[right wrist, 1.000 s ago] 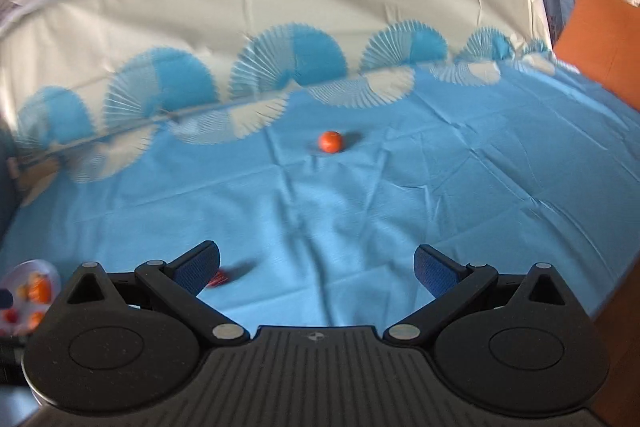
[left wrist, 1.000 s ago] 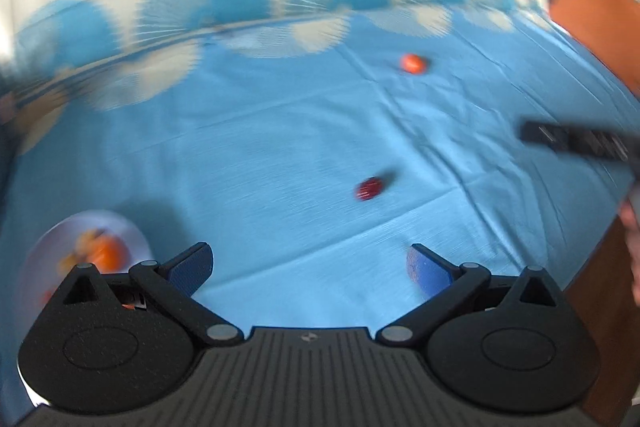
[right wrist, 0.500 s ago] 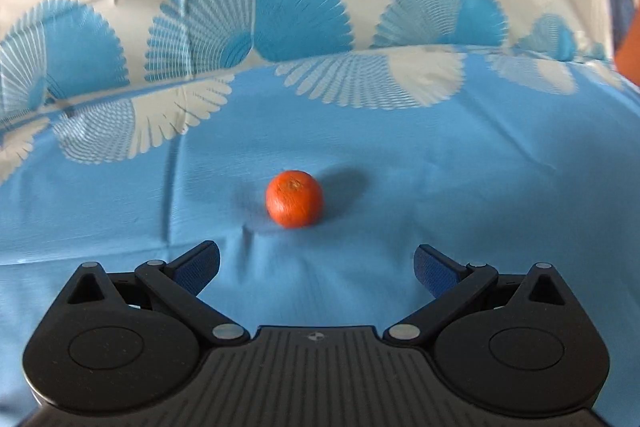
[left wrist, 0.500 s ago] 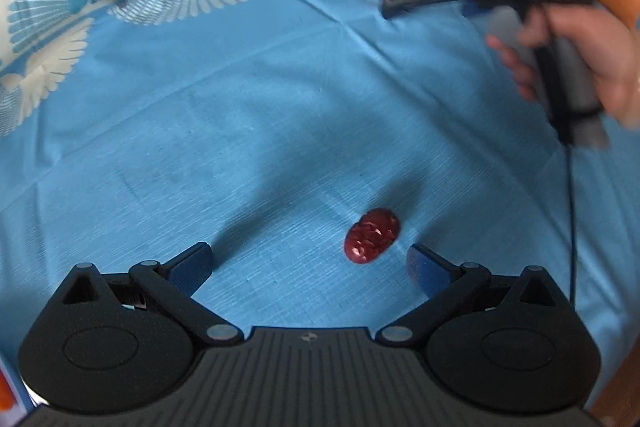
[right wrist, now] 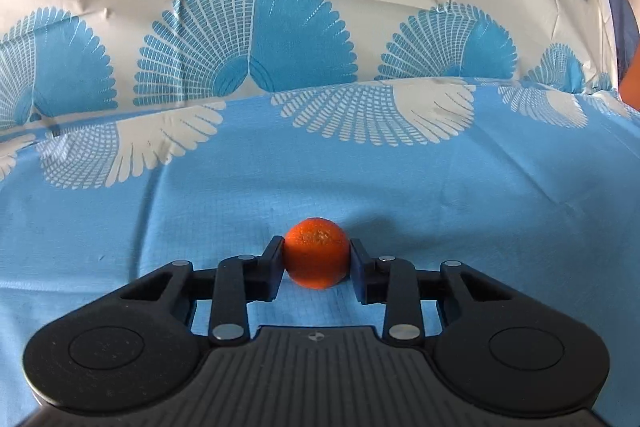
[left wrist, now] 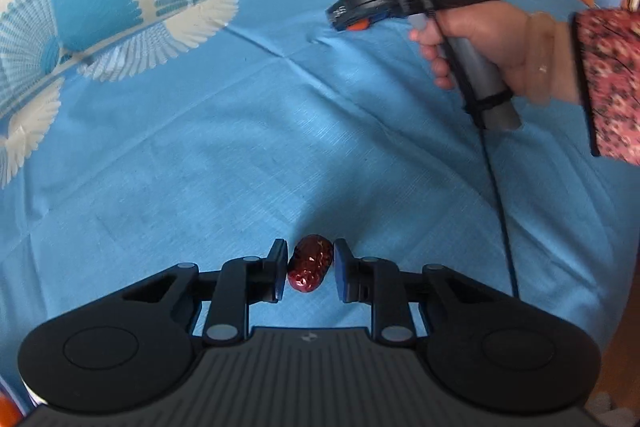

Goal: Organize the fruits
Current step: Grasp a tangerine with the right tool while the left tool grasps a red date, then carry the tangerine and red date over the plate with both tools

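Left wrist: fingers (left wrist: 280, 269) now closed on date (left wrist: 310, 268).

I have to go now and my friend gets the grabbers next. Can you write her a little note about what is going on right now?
Left gripper: jaws have just been closing, now shut on the red date, which still lies on the blue cloth.
Right gripper: jaws have just been closing, now shut on the small orange, also still on the cloth.
Done: both fruits gripped.
Left: lift both and carry them to wherever the fruit is gathered; no dish shows right now.
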`<state>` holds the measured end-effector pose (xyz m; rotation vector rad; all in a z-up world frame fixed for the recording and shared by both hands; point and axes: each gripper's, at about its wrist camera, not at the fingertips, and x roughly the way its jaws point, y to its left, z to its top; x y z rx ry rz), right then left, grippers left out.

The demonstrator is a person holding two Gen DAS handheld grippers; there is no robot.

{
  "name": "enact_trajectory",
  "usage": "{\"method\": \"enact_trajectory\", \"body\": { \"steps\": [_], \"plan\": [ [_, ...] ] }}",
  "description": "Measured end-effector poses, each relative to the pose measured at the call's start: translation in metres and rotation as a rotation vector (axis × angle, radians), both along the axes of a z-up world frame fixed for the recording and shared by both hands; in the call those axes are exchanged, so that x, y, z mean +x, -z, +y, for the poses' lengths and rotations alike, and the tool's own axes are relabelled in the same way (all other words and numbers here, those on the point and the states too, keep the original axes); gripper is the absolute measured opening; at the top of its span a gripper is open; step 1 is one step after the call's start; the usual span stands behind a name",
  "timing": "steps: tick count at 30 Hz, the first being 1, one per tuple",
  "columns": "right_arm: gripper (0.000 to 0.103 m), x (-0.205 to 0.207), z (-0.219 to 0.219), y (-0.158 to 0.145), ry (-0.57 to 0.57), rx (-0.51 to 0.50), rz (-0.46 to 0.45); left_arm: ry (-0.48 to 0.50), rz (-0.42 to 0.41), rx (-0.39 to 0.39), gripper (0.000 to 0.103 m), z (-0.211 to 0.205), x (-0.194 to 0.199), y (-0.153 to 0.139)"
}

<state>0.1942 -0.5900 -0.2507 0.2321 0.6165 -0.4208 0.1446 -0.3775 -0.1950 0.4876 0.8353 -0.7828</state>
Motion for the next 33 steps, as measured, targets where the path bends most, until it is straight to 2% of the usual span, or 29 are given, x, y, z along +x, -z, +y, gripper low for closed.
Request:
{"method": "enact_trajectory", "body": {
  "steps": [3, 7, 14, 17, 21, 25, 33],
  "plan": [
    [0.035, -0.021, 0.009, -0.018, 0.002, 0.019, -0.015, -0.067, 0.009, -0.016, 0.027, 0.018, 0.001, -0.021],
    [0.035, -0.066, 0.042, -0.061, -0.047, 0.01, -0.068, -0.143, 0.0, -0.032, 0.027, 0.059, -0.012, -0.066],
    [0.035, -0.159, 0.146, -0.145, -0.165, 0.035, -0.142, -0.291, -0.009, -0.044, 0.027, 0.164, -0.067, -0.142],
    [0.035, -0.197, 0.196, -0.174, -0.222, 0.108, -0.161, -0.36, -0.024, -0.028, 0.027, 0.212, -0.103, -0.166],
    [0.035, -0.237, 0.262, -0.197, -0.324, 0.206, -0.13, -0.464, -0.013, 0.001, 0.027, 0.268, -0.142, -0.184],
    [0.035, -0.271, 0.326, -0.213, -0.44, 0.267, -0.079, -0.523, 0.001, -0.044, 0.027, 0.312, -0.179, -0.199],
    [0.035, -0.316, 0.414, -0.244, -0.609, 0.225, -0.042, -0.594, -0.061, -0.105, 0.027, 0.374, -0.235, -0.217]
  ]
}}
